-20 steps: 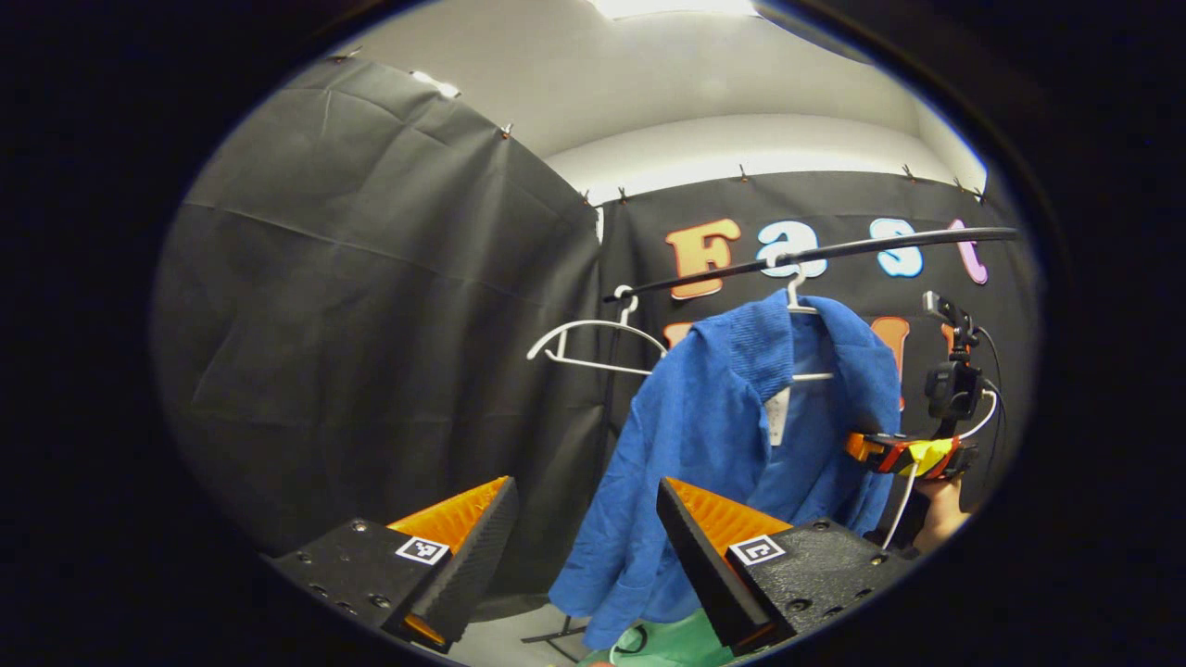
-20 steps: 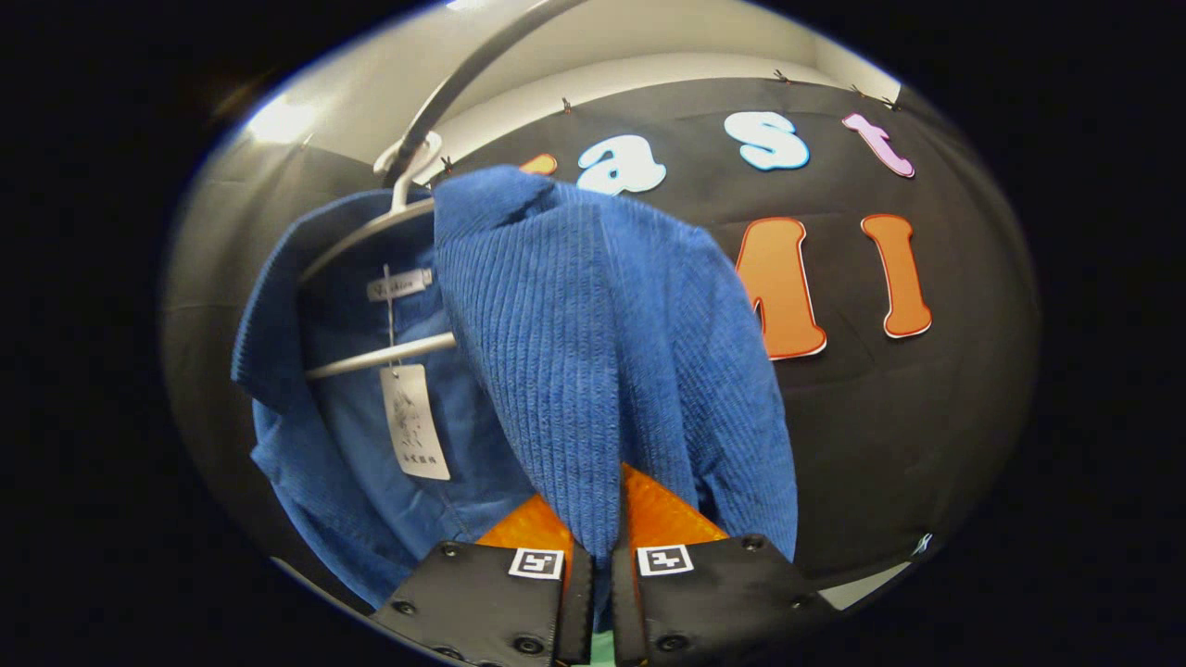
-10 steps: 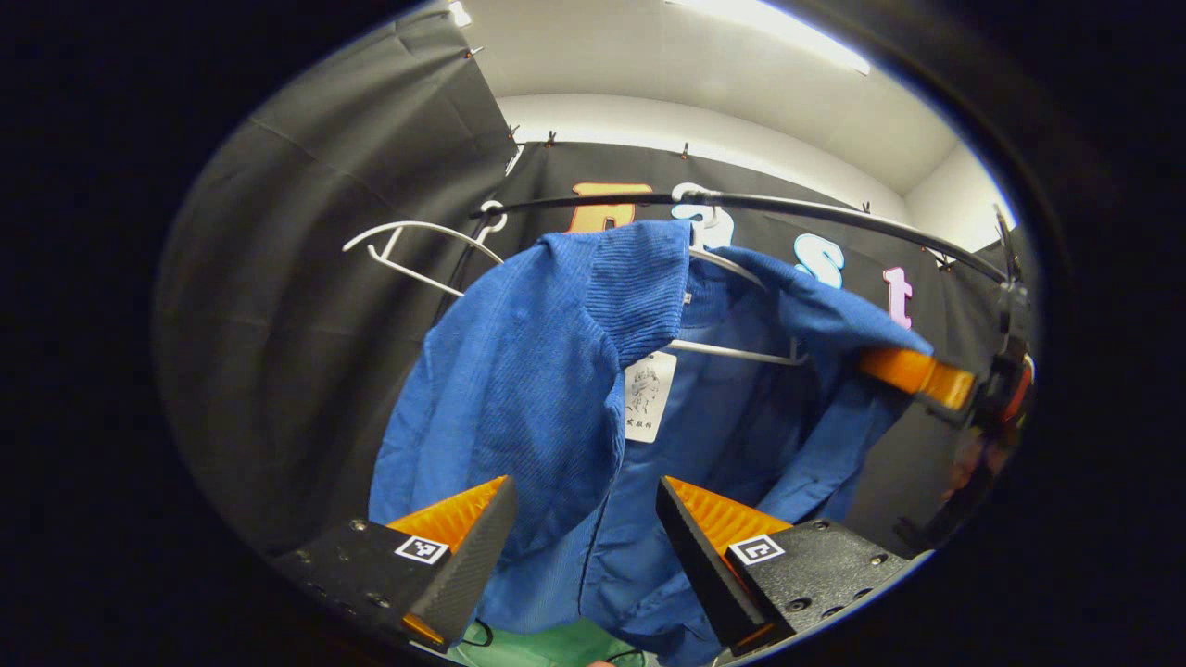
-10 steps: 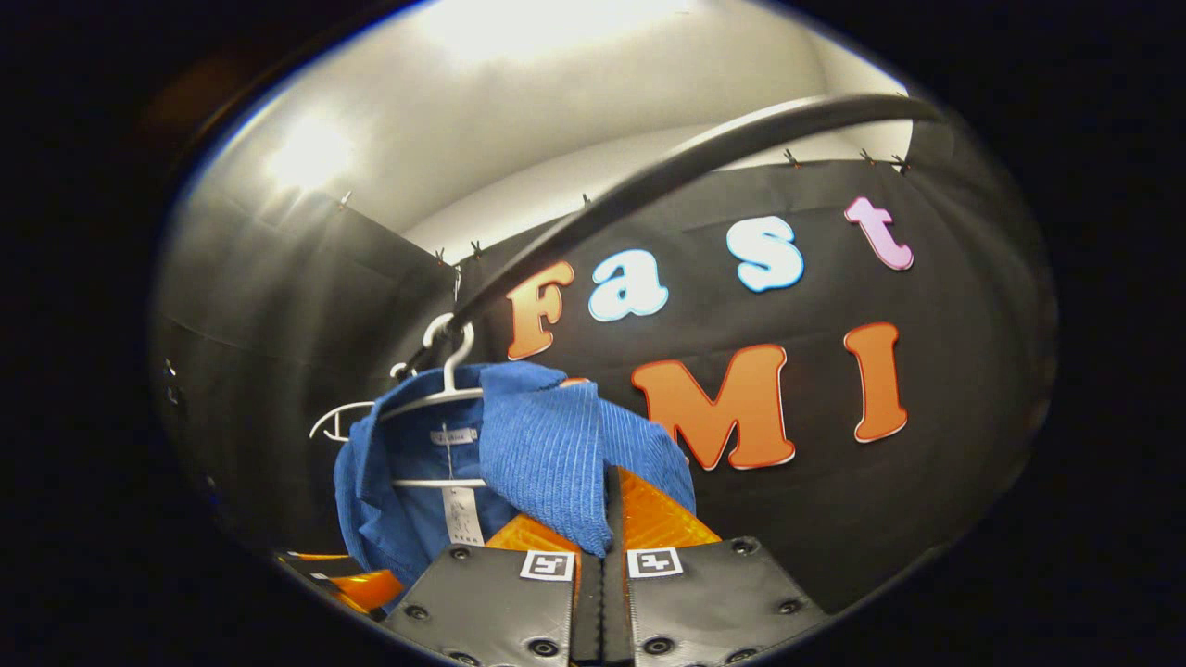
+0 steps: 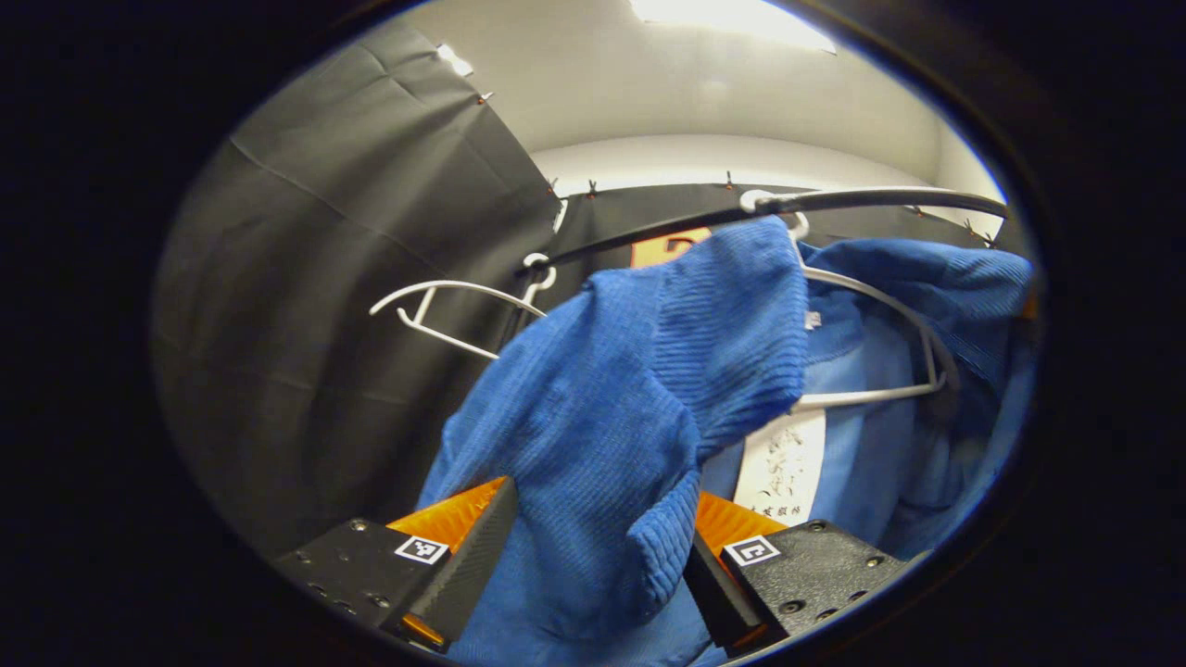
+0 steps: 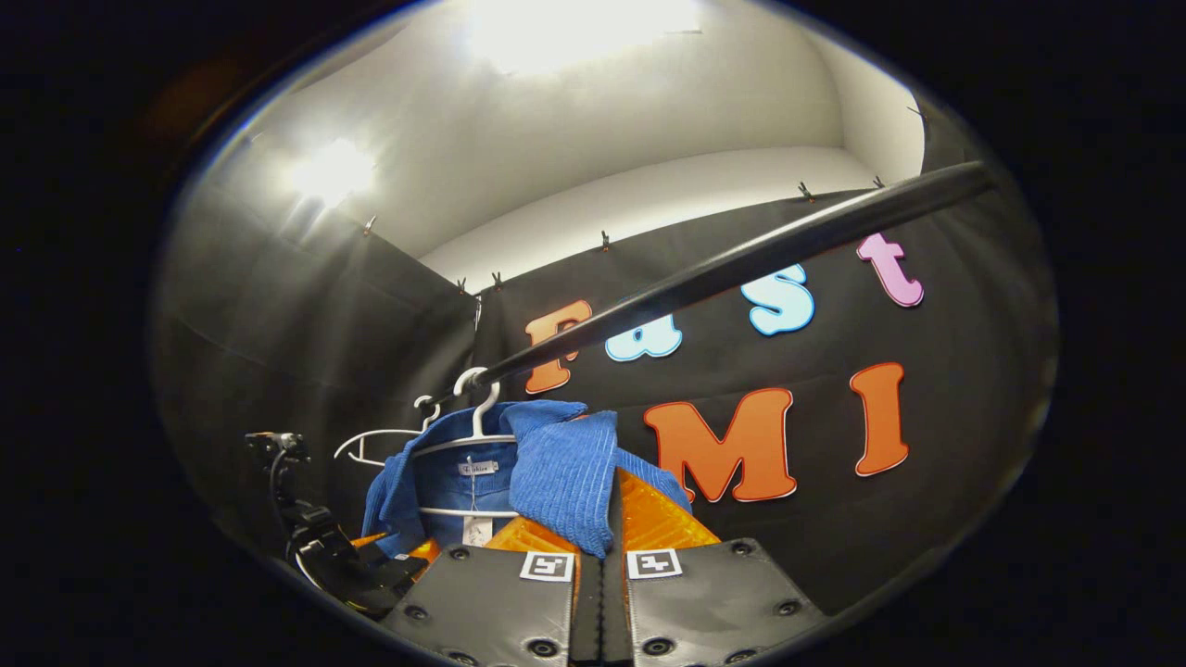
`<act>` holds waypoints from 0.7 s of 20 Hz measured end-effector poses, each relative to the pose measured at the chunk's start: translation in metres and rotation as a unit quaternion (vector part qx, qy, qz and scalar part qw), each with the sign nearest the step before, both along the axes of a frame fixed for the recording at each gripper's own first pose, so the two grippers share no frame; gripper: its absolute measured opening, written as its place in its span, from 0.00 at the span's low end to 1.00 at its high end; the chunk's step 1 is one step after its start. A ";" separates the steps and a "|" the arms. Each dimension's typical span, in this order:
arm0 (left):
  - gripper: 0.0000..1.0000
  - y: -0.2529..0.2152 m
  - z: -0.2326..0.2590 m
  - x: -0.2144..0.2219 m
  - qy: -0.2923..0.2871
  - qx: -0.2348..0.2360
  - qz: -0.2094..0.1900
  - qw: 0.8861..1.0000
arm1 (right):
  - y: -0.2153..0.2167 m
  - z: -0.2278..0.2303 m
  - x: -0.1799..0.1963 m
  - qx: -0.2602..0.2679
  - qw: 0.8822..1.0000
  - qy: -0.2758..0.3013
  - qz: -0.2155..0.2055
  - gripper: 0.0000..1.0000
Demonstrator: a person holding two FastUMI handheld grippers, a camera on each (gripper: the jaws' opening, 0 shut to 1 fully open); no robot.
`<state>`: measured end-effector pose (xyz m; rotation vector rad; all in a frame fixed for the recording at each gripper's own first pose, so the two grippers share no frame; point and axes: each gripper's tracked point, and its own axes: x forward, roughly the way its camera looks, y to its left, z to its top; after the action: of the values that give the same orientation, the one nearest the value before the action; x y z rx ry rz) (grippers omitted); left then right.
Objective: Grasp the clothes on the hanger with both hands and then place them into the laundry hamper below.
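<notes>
Hanging from a white hanger (image 5: 871, 310) on the black rail (image 5: 880, 197), the blue corduroy jacket (image 5: 649, 389) is seen close up in the left gripper view, one shoulder and its ribbed collar folded forward and down. A fold of that cloth is draped between the fingers of the left gripper (image 5: 598, 542), which stand apart; the fabric lies against the inner face of the right-hand finger and just beside the other, and it cannot be told whether both press on it. A white paper tag (image 5: 781, 463) is seen inside the garment, below the hanger's crossbar. A second, bare white hanger (image 5: 454, 310) is hooked on the same rail, further along toward the booth's corner. In the right gripper view the jacket (image 6: 556, 463) is seen lower in frame, still on its hanger (image 6: 468, 435), and an edge of its blue cloth is pinched between the closed fingers of the right gripper (image 6: 607, 528). The rail (image 6: 741, 259) is seen crossing above. The left gripper's dark body (image 6: 343, 565) is glimpsed at lower left there, beside the jacket.
</notes>
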<state>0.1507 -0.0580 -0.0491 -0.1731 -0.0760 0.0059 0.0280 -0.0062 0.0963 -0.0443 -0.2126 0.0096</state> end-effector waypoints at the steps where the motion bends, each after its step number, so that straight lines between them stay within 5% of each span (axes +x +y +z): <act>1: 0.84 0.012 -0.001 -0.002 -0.004 0.008 0.015 1.000 | -0.005 -0.003 0.001 0.008 1.000 0.004 -0.001 0.08; 3: 0.65 0.037 -0.016 -0.006 0.005 0.070 0.052 0.996 | -0.010 -0.008 0.004 0.023 1.000 0.009 0.001 0.08; 5: 0.72 0.048 -0.044 -0.006 0.030 0.130 0.069 0.989 | -0.012 -0.013 0.006 0.029 0.999 0.013 0.002 0.08; 7: 0.70 0.045 -0.066 -0.005 0.054 0.148 0.050 0.986 | -0.014 -0.018 0.011 0.024 1.000 0.017 0.004 0.08; 11: 0.06 0.028 -0.046 -0.012 0.061 0.145 -0.010 0.987 | -0.017 -0.023 0.015 0.020 1.000 0.019 0.005 0.08; 14: 0.05 0.027 0.028 -0.032 0.012 0.131 -0.024 0.991 | -0.026 -0.029 0.017 0.023 1.000 0.017 -0.005 0.08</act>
<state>0.1188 -0.0312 -0.0215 0.0884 -0.0471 -0.0499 0.0445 -0.0317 0.0668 0.0012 -0.1788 -0.0044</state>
